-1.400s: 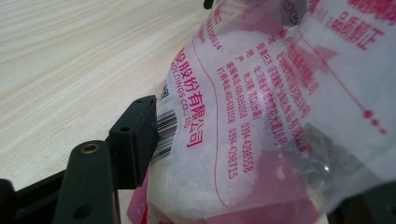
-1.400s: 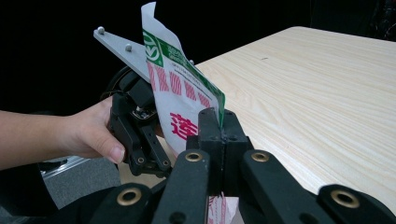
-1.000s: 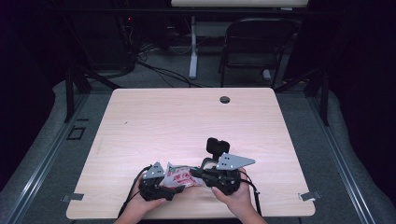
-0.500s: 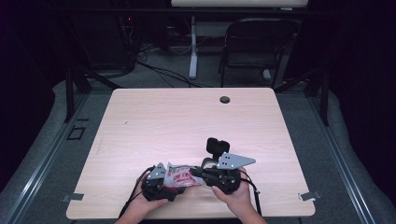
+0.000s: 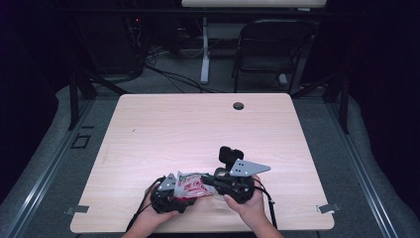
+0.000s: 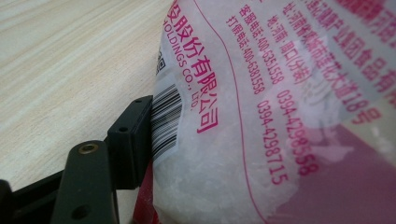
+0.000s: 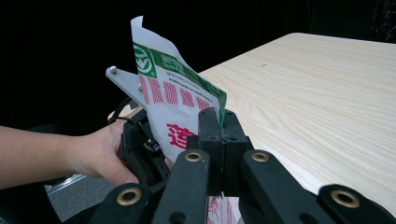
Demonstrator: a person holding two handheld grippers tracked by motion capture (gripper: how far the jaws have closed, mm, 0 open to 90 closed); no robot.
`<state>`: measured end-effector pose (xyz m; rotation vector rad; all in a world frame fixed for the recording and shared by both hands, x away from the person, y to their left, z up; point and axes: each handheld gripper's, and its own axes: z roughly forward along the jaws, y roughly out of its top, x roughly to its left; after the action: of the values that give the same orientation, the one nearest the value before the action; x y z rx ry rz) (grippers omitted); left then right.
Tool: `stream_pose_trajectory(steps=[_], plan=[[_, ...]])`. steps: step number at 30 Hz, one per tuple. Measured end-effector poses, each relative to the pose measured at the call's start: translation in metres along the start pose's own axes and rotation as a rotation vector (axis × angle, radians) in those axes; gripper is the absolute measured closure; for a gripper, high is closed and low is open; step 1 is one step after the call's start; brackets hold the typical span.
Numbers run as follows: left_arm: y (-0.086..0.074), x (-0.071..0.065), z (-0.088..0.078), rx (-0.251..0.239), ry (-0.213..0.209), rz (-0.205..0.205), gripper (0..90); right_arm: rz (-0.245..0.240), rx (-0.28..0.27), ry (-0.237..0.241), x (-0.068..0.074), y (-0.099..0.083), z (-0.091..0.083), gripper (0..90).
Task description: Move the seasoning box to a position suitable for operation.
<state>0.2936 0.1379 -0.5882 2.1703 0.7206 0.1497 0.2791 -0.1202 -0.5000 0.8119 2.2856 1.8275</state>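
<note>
Item: left gripper (image 5: 168,196), fingers clamped on the near-left end of a printed plastic bag (image 5: 192,185). Bag sits at the tabletop's (image 5: 198,129) near edge, between both grippers. Right gripper (image 5: 218,182), fingers pinched shut on the bag's right edge. Risk: opposed pulling may tear the thin film.

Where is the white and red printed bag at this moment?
In the high view the bag sits at the table's near edge, centre-left, held between the left gripper and right gripper; the right gripper's fingers are shut on its edge.
</note>
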Motion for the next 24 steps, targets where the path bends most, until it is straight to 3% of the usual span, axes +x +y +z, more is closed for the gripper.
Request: stream_pose_trajectory(steps=[24], plan=[[0.0005, -0.0028, -0.0049, -0.002, 0.068, 0.062, 55.3, -0.008, 0.003, -0.009, -0.0001, 0.0040, 0.0035, 90.0]])
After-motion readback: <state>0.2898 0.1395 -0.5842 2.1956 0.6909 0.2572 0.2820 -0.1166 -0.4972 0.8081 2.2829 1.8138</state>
